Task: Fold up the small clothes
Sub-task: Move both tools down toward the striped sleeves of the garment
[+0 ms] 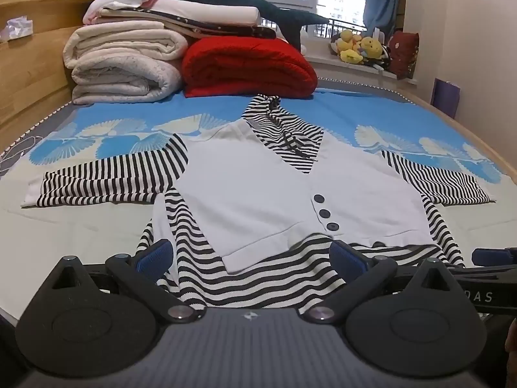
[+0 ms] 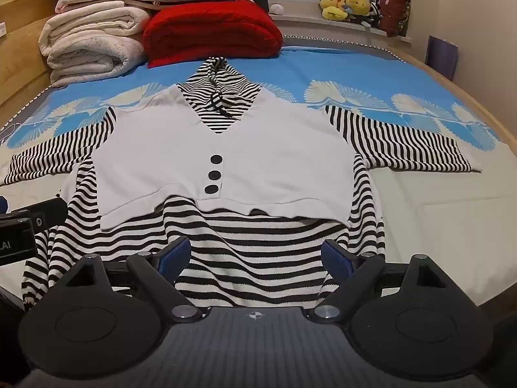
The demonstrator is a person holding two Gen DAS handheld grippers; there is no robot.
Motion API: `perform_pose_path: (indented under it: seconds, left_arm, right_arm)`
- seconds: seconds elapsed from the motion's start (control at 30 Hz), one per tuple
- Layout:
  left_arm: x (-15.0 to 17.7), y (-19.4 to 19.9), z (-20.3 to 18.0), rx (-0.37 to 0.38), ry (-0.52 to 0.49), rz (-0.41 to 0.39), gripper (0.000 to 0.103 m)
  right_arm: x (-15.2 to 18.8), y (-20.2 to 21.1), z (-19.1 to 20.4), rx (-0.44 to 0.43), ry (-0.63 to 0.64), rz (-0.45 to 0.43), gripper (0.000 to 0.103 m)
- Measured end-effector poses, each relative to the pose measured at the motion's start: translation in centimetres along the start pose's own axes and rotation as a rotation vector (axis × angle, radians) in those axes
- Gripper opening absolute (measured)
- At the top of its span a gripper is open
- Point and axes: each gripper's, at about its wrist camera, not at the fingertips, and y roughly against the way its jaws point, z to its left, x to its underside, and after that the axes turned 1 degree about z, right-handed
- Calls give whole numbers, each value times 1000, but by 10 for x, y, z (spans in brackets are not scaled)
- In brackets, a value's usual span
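The striped hooded top (image 2: 226, 148) lay face up and spread flat on the bed (image 2: 436, 226), its hem at the near edge and its hood (image 2: 219, 77) pointing toward the far end, so its long axis ran straight away from both grippers. The sleeves stretched out crosswise toward the bed's left and right sides. A white vest panel (image 1: 258, 187) with three dark buttons (image 1: 324, 214) covered the chest.

Both grippers hovered at the near edge over the hem. The left gripper (image 1: 252, 257) stood with its fingers released and wide apart, the striped hem's left part between them, nothing grasped. The right gripper (image 2: 255, 255) was likewise spread and empty, over the hem's middle and right part. I judged neither arm nearer overall; each had its own hem corner and sleeve closest.

No containers showed. At the far end, rolled white quilts (image 1: 122, 64) and a folded red blanket (image 1: 248, 68) were stacked, well apart from the top.
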Motion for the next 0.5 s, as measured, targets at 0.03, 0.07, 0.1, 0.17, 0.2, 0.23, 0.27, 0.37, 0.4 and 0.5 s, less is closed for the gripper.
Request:
perform_pose_path:
  seconds: [0.03, 0.07, 0.1, 0.17, 0.2, 0.23, 0.27, 0.37, 0.4, 0.5]
  left_arm:
    - [0, 0, -1, 2, -1, -1, 103]
    - [0, 0, -1, 5, -2, -2, 103]
    - [0, 0, -2, 7, -3, -2, 103]
    - [2, -1, 1, 10, -1, -6, 103]
    - [2, 0, 0, 11, -2, -5, 103]
    - [1, 1, 0, 10, -3, -6, 103]
    - [0, 0, -1, 10, -5, -10, 103]
    - [1, -12, 5, 6, 31, 29, 97]
    - [2, -15, 11, -3, 45, 51, 90]
    - [-1, -40, 29, -56, 56, 113, 70]
  right_arm:
    - [0, 0, 0, 0, 1, 0, 88]
    - [0, 0, 0, 0, 0, 1, 88]
    - [0, 0, 0, 0, 0, 1, 88]
    - [0, 0, 0, 1, 0, 2, 88]
    - [0, 0, 0, 1, 1, 1, 88]
    - [0, 0, 0, 1, 1, 1, 88]
    - [0, 0, 0, 1, 1, 1, 88]
    - [-2, 2, -4, 34, -6, -28, 84]
    - [-4, 2, -9, 57, -25, -47, 80]
    - [-8, -3, -34, 139, -121, -66, 53]
